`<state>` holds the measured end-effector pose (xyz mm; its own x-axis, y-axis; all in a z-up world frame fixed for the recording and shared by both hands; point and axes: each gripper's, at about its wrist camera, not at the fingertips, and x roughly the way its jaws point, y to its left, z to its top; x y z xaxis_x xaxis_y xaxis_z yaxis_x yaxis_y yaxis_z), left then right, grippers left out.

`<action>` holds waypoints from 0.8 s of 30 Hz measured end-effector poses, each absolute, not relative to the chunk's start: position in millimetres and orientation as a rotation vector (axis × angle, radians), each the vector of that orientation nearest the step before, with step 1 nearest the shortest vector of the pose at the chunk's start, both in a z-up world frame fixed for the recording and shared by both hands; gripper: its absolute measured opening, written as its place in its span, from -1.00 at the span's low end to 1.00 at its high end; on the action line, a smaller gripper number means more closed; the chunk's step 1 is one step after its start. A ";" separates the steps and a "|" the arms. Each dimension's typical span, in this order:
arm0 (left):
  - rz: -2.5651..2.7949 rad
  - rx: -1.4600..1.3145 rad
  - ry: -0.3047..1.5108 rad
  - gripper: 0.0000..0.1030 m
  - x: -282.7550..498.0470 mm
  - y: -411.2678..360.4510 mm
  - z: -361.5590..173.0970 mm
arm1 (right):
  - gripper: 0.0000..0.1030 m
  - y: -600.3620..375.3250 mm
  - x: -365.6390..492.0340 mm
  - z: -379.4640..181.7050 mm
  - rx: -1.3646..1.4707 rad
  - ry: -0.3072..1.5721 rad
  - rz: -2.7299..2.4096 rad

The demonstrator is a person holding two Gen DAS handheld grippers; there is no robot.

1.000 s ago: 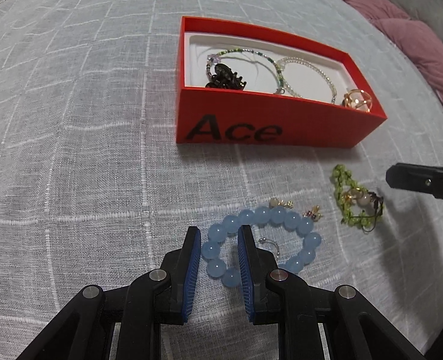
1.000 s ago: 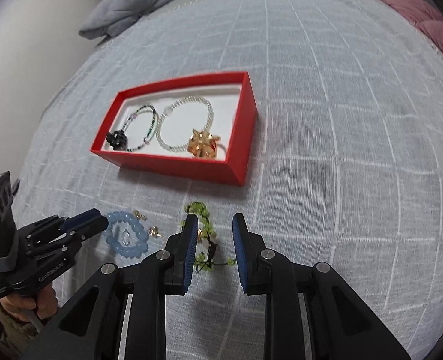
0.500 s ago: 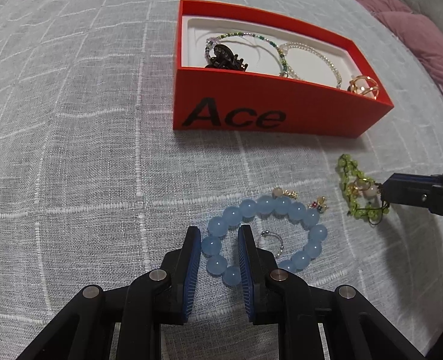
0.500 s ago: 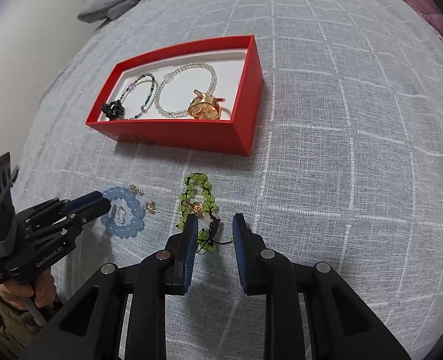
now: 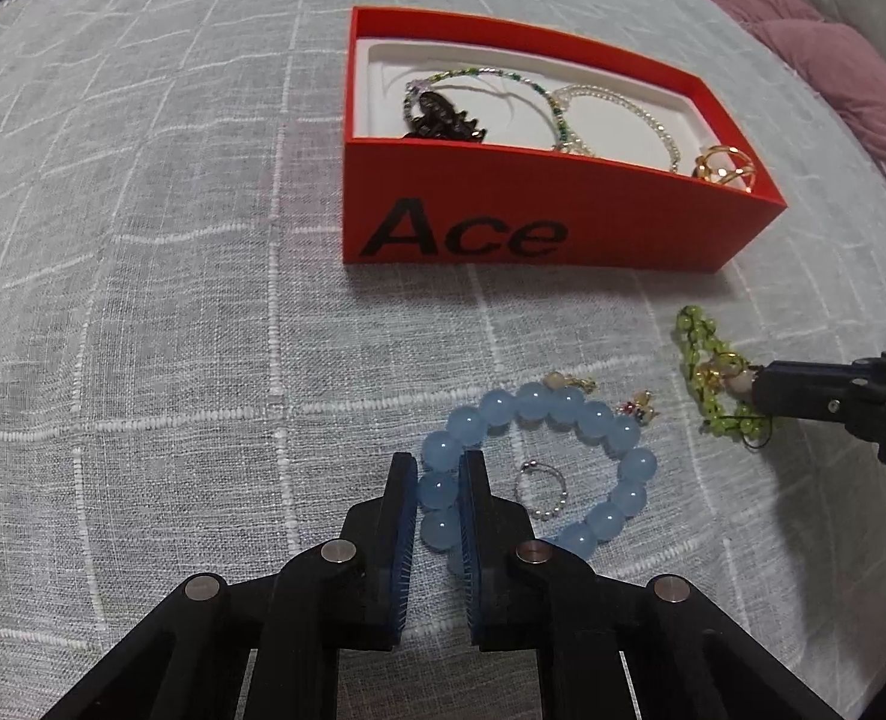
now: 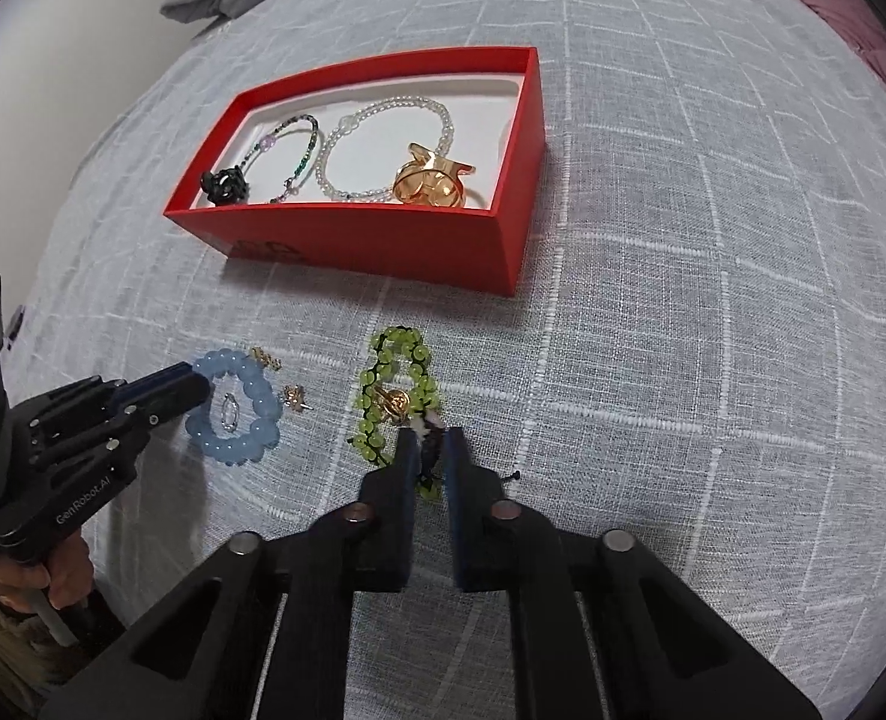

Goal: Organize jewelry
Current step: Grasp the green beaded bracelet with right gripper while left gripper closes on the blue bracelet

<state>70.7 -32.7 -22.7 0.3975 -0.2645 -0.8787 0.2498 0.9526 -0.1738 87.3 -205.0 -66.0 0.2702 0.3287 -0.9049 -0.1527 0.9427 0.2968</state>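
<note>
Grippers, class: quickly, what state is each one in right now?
Left gripper: closing on the blue bead bracelet.
Right gripper: shut on the green bead bracelet.

Red box [image 5: 538, 228] with black lettering, pale blue bead bracelet [image 5: 562, 414], green bead bracelet [image 6: 392, 396], white-checked grey cloth [image 5: 143, 300]

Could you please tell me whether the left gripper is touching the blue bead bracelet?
Touching. The left wrist view shows the closing left gripper with its blue pads against the beads of the blue bead bracelet on both sides.
</note>
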 end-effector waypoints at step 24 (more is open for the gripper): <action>-0.361 -0.081 1.065 -0.84 68.2 -19.7 3.0 | -0.93 -198.2 76.5 -31.0 0.142 1.059 0.417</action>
